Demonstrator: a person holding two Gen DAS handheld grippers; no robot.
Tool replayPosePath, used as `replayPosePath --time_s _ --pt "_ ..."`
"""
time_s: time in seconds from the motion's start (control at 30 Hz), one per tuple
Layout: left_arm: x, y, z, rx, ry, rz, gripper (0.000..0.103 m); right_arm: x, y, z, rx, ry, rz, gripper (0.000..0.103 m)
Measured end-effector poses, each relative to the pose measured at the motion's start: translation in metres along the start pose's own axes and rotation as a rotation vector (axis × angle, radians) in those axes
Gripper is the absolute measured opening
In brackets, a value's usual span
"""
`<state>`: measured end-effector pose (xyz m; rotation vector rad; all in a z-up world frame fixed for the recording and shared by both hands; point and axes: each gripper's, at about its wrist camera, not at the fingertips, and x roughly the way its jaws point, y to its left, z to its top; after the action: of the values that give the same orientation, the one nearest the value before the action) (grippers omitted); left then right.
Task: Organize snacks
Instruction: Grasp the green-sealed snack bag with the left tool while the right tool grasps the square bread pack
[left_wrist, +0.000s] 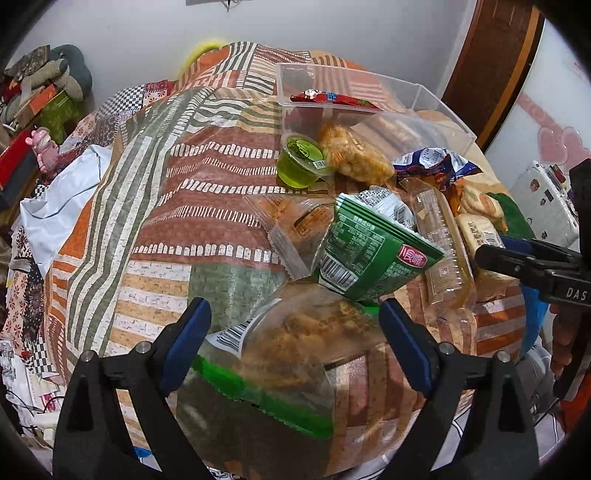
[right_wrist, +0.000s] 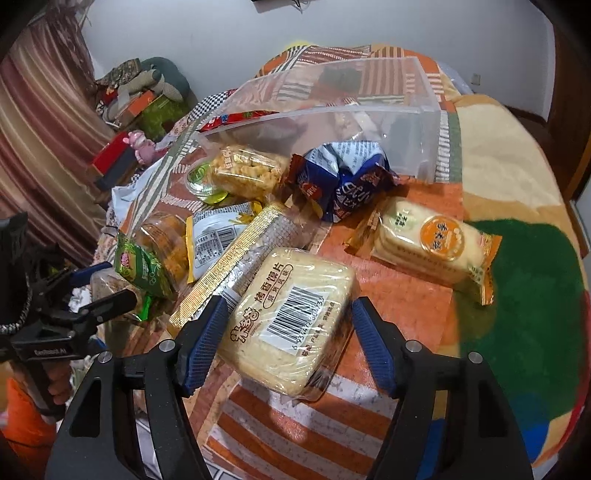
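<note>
Snacks lie in a pile on a patchwork-covered table. My left gripper (left_wrist: 295, 325) is open, its fingers either side of a clear bag with a green stripe (left_wrist: 273, 354). A green packet (left_wrist: 365, 254) lies just beyond it. My right gripper (right_wrist: 288, 332) is open around a pale yellow toast-slice pack with a barcode (right_wrist: 295, 317); I cannot tell if the pads touch it. A clear plastic bin (left_wrist: 369, 107) at the back holds a red packet (left_wrist: 332, 99). The bin also shows in the right wrist view (right_wrist: 369, 96).
A green jelly cup (left_wrist: 301, 160), a puffed-corn bag (left_wrist: 354, 155), blue packets (right_wrist: 343, 177), a round-biscuit pack (right_wrist: 432, 240) and a long gold-edged wafer pack (right_wrist: 236, 258) surround the bin. Boxes and cloth clutter (left_wrist: 40, 110) sit off the table's left.
</note>
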<state>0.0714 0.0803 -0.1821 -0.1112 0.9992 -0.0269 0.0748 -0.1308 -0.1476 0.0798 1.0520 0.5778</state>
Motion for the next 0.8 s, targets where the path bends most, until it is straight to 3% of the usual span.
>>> replayPosePath --time_s 0.2,0.33,0.47,0.6,0.7,0.8 --pt "0.003 0.000 -0.008 0.003 0.026 -0.028 0.096 -0.010 -0.011 -0.008 0.011 0.011 0.004 0.067" --pt "0.010 -0.003 -0.018 0.026 0.060 0.001 0.096 -0.017 -0.019 -0.013 0.020 0.012 -0.012 0.067" --pt "0.016 0.006 -0.021 -0.038 0.056 -0.008 0.096 -0.016 -0.022 -0.013 0.028 0.015 -0.004 0.067" --pt "0.013 0.009 -0.019 -0.042 0.029 -0.005 0.082 -0.008 -0.014 -0.009 0.003 0.024 -0.006 0.067" --pt "0.010 0.007 -0.019 -0.016 0.019 -0.013 0.066 -0.003 -0.007 -0.006 -0.027 0.020 -0.025 0.066" --pt "0.003 0.000 -0.020 0.017 0.006 -0.006 0.058 0.001 -0.006 -0.004 -0.047 0.016 -0.052 0.058"
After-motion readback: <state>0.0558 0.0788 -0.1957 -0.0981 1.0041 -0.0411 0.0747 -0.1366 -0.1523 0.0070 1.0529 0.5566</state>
